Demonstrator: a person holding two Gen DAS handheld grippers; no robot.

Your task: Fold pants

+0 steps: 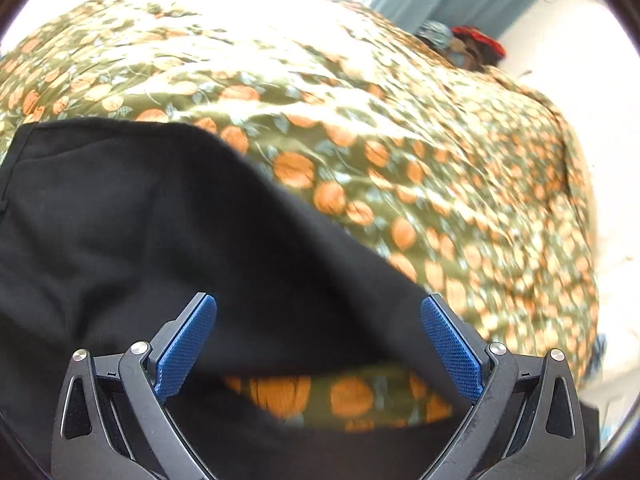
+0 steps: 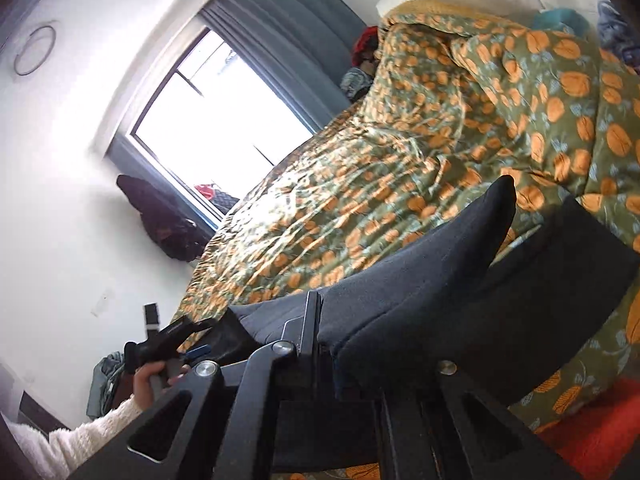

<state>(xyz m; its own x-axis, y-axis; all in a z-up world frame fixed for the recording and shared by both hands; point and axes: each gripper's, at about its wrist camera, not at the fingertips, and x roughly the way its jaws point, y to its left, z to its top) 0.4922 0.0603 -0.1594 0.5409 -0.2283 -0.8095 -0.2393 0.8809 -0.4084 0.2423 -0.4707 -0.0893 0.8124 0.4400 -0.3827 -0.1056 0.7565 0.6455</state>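
Right gripper (image 2: 316, 320): we see its jaws clamped flat together on a fold of the black soft-knit pants (image 2: 420, 292), cloth bunched up and lifted off the bed. Left gripper (image 1: 318, 344): jaws spread wide, blue pads clear of the cloth, nothing pinched, though the pants drape under and between them. In the right wrist view a hand (image 2: 154, 380) in a white fuzzy sleeve (image 2: 76, 440) holds that left tool.

We judge the step as lifting one end to fold it over; we should close the left jaws on the matching edge, keep both corners level, and lay the cloth down taut.

The pants lie on the olive quilt with orange fruit print (image 1: 360, 128). Their long axis is unclear while bunched; it seems to run across the near bed edge.
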